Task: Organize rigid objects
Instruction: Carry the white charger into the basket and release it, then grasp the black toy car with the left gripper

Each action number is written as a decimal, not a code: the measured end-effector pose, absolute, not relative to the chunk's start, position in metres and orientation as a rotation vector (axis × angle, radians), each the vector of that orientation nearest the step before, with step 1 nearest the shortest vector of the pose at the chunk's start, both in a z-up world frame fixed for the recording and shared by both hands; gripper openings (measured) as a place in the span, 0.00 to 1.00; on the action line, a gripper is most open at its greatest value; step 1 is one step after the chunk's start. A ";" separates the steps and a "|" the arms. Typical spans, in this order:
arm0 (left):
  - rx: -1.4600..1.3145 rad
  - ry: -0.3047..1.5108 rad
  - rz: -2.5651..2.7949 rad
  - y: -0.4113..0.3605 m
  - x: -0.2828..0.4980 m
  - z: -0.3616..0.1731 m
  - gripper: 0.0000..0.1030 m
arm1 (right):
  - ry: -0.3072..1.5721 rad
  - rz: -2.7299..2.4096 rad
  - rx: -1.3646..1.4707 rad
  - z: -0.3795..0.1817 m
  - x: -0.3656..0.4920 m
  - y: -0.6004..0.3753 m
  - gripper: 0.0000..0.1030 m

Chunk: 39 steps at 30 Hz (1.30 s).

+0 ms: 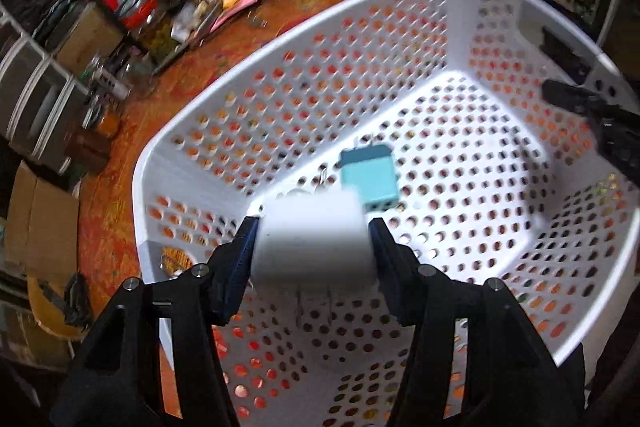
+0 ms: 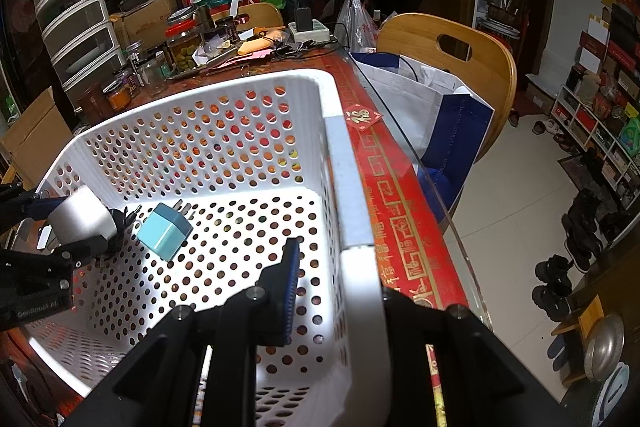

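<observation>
Left tongs (image 1: 312, 227) are clamped on a white rounded plastic plug adapter (image 1: 314, 239), one finger pressed to each side of it, hanging inside the white perforated plastic laundry basket (image 1: 304, 75). From the right wrist view the same white adapter (image 2: 82, 213) sits in those left tongs (image 2: 80, 223) above the basket floor, near the basket's far-left wall, with dark prongs poking out beyond it.

Just ahead of the left tongs, a light blue cube-shaped plug adapter (image 1: 370, 173) lies on the basket floor, metal prongs pointing away. In the right view that blue adapter (image 2: 164, 231) lies tilted on the floor, just beside the held white one; whether the two touch, I cannot tell.

Over to the right tongs (image 2: 340, 267): they straddle the basket's near-right wall (image 2: 348, 187), one blue-padded finger (image 2: 290, 279) inside the basket, the other outside and hidden behind the rim. The wall sits between them, but whether they are squeezing it, I cannot tell. In the left view, the right tongs (image 1: 592, 115) show as a dark shape at the basket's right rim.

Beyond the basket, the red and orange patterned table (image 2: 392, 195) carries glass jars (image 2: 182, 47) and papers on its far side. A wooden chair (image 2: 452, 59) stands to the right, a blue and white bag (image 2: 432, 103) on it.
</observation>
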<state>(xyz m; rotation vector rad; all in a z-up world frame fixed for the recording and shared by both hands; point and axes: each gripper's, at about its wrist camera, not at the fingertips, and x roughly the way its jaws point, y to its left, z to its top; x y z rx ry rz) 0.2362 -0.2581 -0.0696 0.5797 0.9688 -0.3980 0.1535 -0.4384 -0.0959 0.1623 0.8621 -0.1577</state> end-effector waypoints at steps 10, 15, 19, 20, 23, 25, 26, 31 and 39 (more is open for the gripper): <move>0.316 0.753 -0.268 -0.142 0.220 0.000 0.93 | 0.870 -0.158 0.155 -0.097 0.153 -0.439 0.19; 0.208 0.832 -0.016 -0.025 0.269 -0.018 1.00 | 0.869 -0.156 0.155 -0.096 0.153 -0.440 0.19; 0.099 1.006 0.077 0.052 0.319 -0.075 0.99 | 0.870 -0.155 0.153 -0.096 0.154 -0.440 0.19; 0.076 1.047 0.087 0.067 0.328 -0.090 0.96 | 0.870 -0.156 0.154 -0.096 0.154 -0.440 0.18; 0.043 1.127 0.106 0.091 0.339 -0.123 0.78 | 0.869 -0.158 0.156 -0.096 0.155 -0.440 0.19; 0.010 1.147 0.102 0.101 0.340 -0.134 0.74 | 0.870 -0.159 0.156 -0.096 0.155 -0.440 0.18; 0.008 1.146 0.101 0.104 0.339 -0.137 0.74 | 0.872 -0.160 0.156 -0.096 0.155 -0.441 0.18; 0.021 1.149 0.090 0.106 0.337 -0.147 0.74 | 0.878 -0.173 0.145 -0.096 0.155 -0.439 0.18; 0.006 1.127 0.062 0.097 0.337 -0.153 0.26 | 0.883 -0.184 0.140 -0.096 0.156 -0.439 0.18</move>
